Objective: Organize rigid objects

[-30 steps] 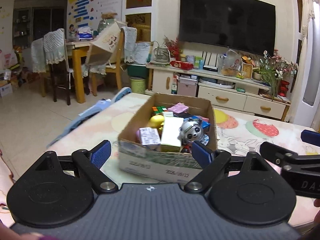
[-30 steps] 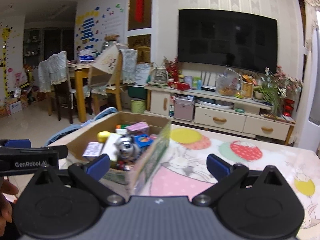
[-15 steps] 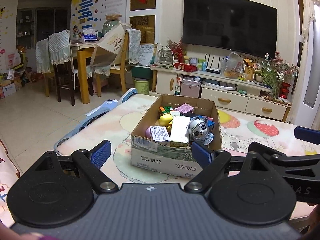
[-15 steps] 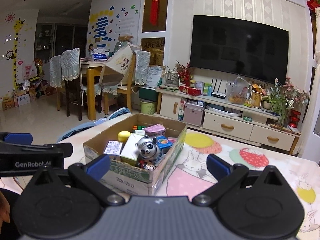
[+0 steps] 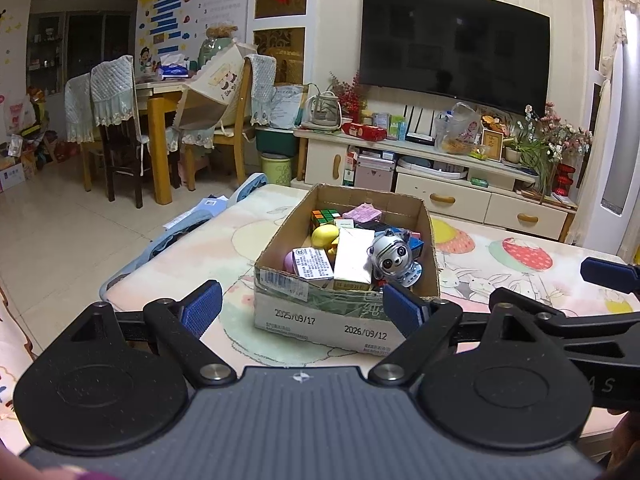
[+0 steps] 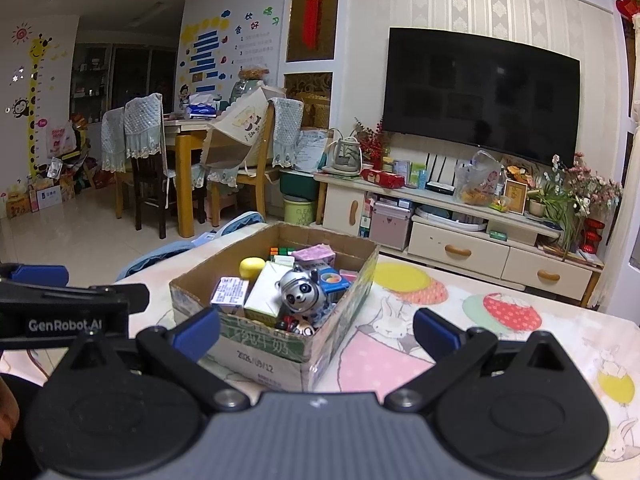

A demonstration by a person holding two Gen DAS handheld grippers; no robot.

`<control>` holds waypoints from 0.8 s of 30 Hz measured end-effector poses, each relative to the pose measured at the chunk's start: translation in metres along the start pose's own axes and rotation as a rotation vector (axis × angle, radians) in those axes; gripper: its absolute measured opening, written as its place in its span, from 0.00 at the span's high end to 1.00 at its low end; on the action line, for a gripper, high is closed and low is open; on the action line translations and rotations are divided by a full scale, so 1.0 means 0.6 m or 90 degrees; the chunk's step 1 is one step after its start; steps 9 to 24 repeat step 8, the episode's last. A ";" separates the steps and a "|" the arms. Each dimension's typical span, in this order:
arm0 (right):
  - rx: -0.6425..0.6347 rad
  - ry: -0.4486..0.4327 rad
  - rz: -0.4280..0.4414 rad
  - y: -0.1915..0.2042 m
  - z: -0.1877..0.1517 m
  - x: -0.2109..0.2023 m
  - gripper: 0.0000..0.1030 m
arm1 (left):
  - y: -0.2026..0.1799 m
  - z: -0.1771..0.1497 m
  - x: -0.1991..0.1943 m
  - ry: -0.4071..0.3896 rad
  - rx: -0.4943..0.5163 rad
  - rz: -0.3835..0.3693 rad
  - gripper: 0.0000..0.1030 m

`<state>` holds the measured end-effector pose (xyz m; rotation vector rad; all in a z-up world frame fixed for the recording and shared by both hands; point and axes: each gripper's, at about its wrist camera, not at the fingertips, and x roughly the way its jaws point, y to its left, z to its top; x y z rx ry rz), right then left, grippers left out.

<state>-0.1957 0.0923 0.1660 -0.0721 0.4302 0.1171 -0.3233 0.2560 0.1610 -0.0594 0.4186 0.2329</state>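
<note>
The cardboard box sits on the cartoon-print table, filled with toys. Both the left gripper and the right gripper are spread wide and empty, held short of the box's near wall. Inside the box, a panda figure stands right of a white carton.

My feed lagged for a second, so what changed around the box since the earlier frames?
Both claws pulled back from the box: it sat close and large a second ago and now shows whole and farther off in both views. Left claw and right claw stayed open and empty; nothing was gripped or released. The panda toy, cartons and cube lie in the box as before.
</note>
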 end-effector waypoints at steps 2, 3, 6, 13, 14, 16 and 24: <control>0.008 0.002 0.001 -0.006 -0.003 0.002 0.01 | -0.006 -0.001 0.003 0.000 0.004 -0.002 0.00; 0.010 0.004 0.000 -0.010 -0.004 0.004 0.01 | -0.010 0.000 0.006 0.005 0.005 -0.001 0.00; 0.019 0.003 -0.009 -0.025 -0.010 0.007 0.01 | -0.029 -0.001 0.016 0.010 0.016 -0.007 0.00; 0.032 -0.001 -0.015 -0.041 -0.014 0.008 0.01 | -0.046 0.000 0.026 0.021 0.027 -0.007 0.00; 0.032 -0.001 -0.015 -0.041 -0.014 0.008 0.01 | -0.046 0.000 0.026 0.021 0.027 -0.007 0.00; 0.032 -0.001 -0.015 -0.041 -0.014 0.008 0.01 | -0.046 0.000 0.026 0.021 0.027 -0.007 0.00; 0.032 -0.001 -0.015 -0.041 -0.014 0.008 0.01 | -0.046 0.000 0.026 0.021 0.027 -0.007 0.00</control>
